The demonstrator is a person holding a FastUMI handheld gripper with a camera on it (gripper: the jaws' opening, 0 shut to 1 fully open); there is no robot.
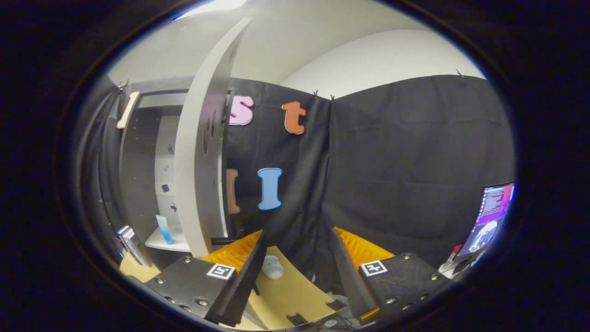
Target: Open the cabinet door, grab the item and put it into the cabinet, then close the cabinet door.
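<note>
gripper (297,258) held open, both fingers spread wide apart with nothing between them, raised above a tan counter (295,295). small white rounded object (273,267) resting on the counter just ahead of the left finger, partly hidden behind it; too small to tell what kind of thing. tall pale cabinet (138,184) standing beyond the left finger, its door (203,152) swung open and seen nearly edge-on, reaching from near the ceiling down to just above the left finger. dark round marks on the door's inner face, unclear whether holes or fittings. inside the cabinet, a white shelf (161,242) low down, carrying a slim upright blue and white tube (164,229) that looks like the item, standing near the shelf's front, well apart from the gripper. white back panel above the shelf, dotted with small dark marks. stack of thin book-like things (131,244) leaning at the cabinet's outer side, just beside the shelf, hard to make out. black cloth wall (405,175) hanging behind the counter, pinned with small clips along its top, filling the space beyond both fingers. white wall and ceiling above the cloth. lit screen (491,216) tilted beyond the right finger, with a small red thing and some pale clutter at its foot, too blurred to name. dark cable and small dark brackets at the counter's near edge, between the fingers.
</note>
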